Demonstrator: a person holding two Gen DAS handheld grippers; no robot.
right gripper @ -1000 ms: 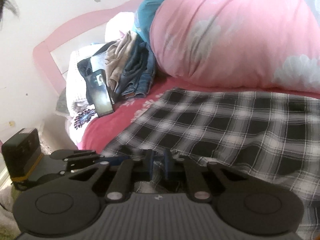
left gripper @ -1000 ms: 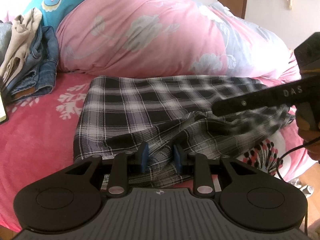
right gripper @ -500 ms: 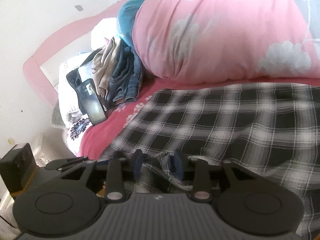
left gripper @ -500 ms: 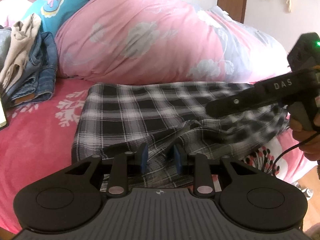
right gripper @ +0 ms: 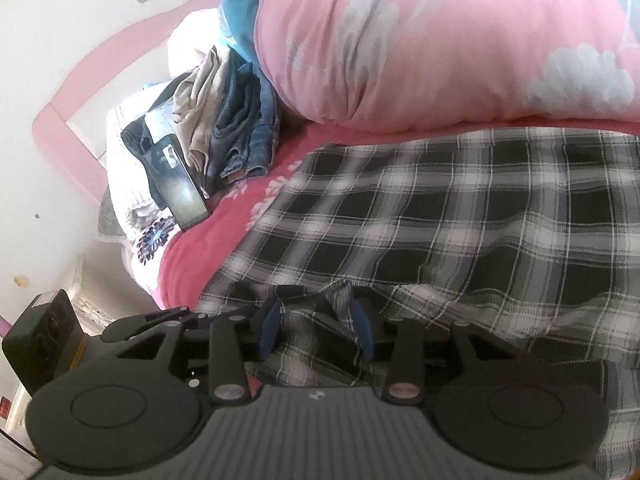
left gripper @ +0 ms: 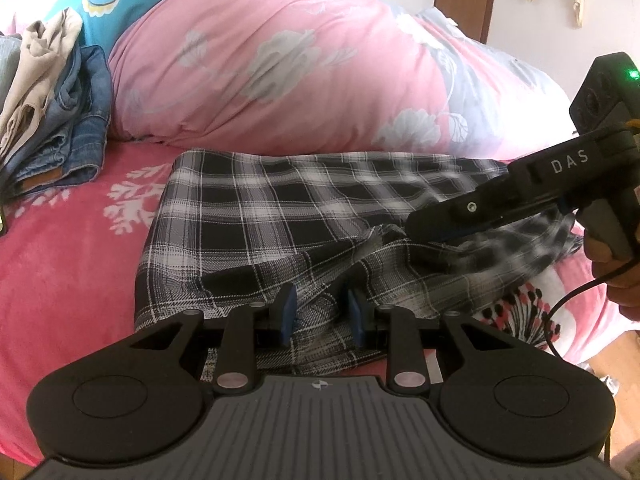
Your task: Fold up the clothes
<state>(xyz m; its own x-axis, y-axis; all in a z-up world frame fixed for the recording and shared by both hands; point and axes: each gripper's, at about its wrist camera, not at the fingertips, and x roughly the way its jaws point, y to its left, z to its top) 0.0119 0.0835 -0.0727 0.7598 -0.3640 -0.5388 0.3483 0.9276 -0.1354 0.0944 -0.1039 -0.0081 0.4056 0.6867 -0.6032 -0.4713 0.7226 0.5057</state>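
Observation:
A black-and-white plaid garment (left gripper: 280, 216) lies spread on the pink bed, folded over itself along the near edge. My left gripper (left gripper: 322, 314) rests low on that near edge, its blue pads apart with a ridge of plaid cloth running between them, not pinched. My right gripper (right gripper: 318, 320) is on the same edge further right. Its jaws are opening, and a rumpled fold of the plaid garment (right gripper: 440, 208) sits loose between the pads. In the left wrist view the right gripper (left gripper: 424, 226) reaches in from the right, held by a hand (left gripper: 616, 276).
A big pink floral duvet (left gripper: 280, 72) is heaped behind the garment. Folded jeans (left gripper: 76, 136) with beige cloth on top are stacked at the left. A phone (right gripper: 180, 184) leans beside the jeans (right gripper: 244, 136). The pink headboard (right gripper: 64, 120) and white wall stand beyond.
The right gripper's jaws have spread apart and let go of the plaid cloth, and the right hand has rolled slightly. The left gripper has stayed put.

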